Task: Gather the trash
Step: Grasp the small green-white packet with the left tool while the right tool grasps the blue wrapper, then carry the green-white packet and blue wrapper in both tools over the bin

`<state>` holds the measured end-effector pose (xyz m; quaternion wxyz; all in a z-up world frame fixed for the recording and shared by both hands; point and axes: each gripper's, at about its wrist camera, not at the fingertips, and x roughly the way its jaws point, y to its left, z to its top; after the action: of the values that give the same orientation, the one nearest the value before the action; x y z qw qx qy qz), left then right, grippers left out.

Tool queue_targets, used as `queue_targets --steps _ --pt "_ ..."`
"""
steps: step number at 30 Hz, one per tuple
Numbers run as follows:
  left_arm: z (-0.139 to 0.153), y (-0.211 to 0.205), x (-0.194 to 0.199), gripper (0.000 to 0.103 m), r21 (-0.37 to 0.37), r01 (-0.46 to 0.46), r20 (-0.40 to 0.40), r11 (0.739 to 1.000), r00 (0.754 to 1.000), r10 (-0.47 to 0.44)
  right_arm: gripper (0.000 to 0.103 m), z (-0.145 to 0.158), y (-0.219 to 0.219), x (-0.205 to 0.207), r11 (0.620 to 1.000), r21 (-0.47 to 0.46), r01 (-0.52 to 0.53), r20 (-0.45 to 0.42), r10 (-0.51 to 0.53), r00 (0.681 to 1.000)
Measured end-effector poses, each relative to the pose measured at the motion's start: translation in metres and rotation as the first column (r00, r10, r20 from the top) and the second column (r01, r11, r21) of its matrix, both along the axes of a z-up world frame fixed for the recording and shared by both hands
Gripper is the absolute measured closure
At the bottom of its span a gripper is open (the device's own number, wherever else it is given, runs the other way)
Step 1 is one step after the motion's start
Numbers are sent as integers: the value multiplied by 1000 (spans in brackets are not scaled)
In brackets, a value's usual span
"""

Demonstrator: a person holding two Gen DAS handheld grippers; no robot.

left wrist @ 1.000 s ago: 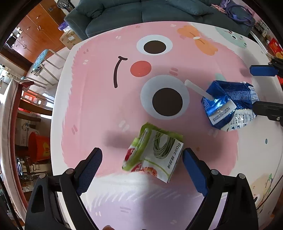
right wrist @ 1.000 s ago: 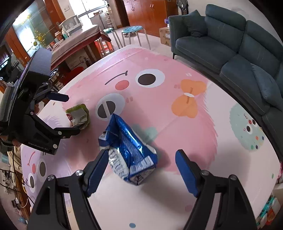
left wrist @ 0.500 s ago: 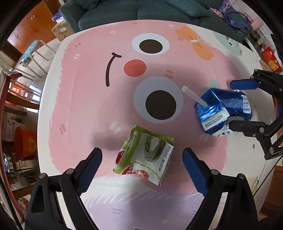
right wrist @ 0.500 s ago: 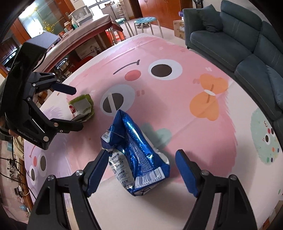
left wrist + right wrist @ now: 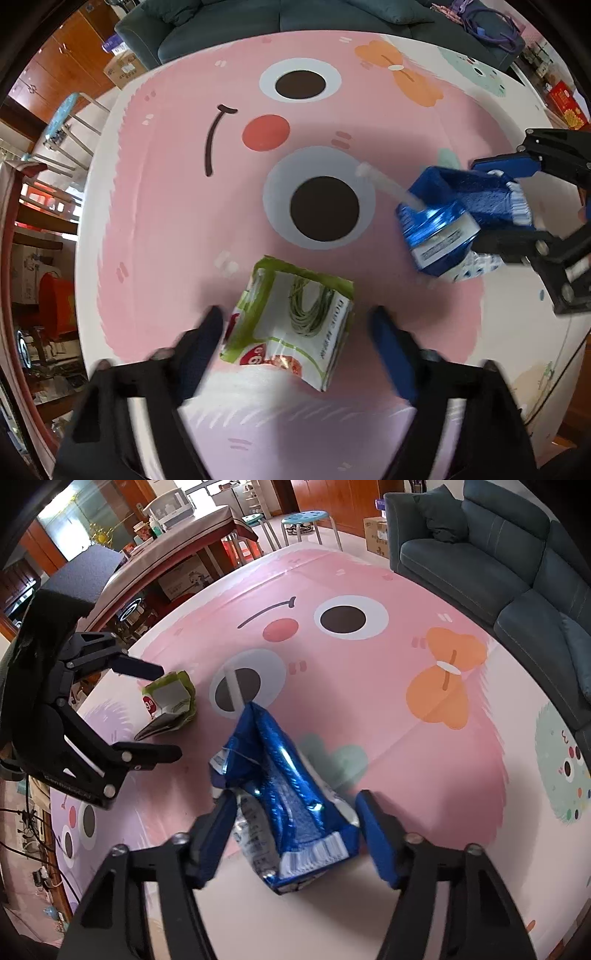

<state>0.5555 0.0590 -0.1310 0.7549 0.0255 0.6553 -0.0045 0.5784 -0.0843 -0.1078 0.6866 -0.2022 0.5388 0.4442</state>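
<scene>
The left claw (image 5: pixel 297 334) points down over a green and white snack packet (image 5: pixel 291 321) that lies crumpled on the pink cartoon play mat (image 5: pixel 177 229). Its jaws have just been closing, and the packet sits between them; the left finger looks to be at the packet's edge, while a gap shows beside the right finger, so the jaws are not yet clamped. In the right wrist view the same packet (image 5: pixel 170 701) lies between that claw's two fingers.

The right claw (image 5: pixel 295 825) is tilted down at a crushed blue drink carton (image 5: pixel 284 794) on the mat. Its jaws have also just been closing, and the carton's lower end stands between the blue pads, close to both; a firm grip cannot be told. A white straw (image 5: pixel 233 690) sticks out of the carton's far end.

Further off a dark teal sofa (image 5: pixel 498 561) borders the mat, with a blue stool (image 5: pixel 304 518) beyond.
</scene>
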Motion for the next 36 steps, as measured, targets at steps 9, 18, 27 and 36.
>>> queue_targets --steps 9,18,27,36 --pt "20 -9 -11 87 -33 -65 69 997 995 68 71 4 -12 -4 995 67 80 -90 -74 993" --pt "27 -7 -55 90 -68 -168 116 984 978 174 73 6 -37 -31 977 78 198 -107 -189 976" --pt "57 0 -132 90 -187 -266 188 946 935 301 73 24 -61 -83 924 170 344 -173 -315 933" --pt "95 -6 -225 90 -294 -283 254 913 898 360 73 52 -84 -172 844 252 473 -233 -421 877"
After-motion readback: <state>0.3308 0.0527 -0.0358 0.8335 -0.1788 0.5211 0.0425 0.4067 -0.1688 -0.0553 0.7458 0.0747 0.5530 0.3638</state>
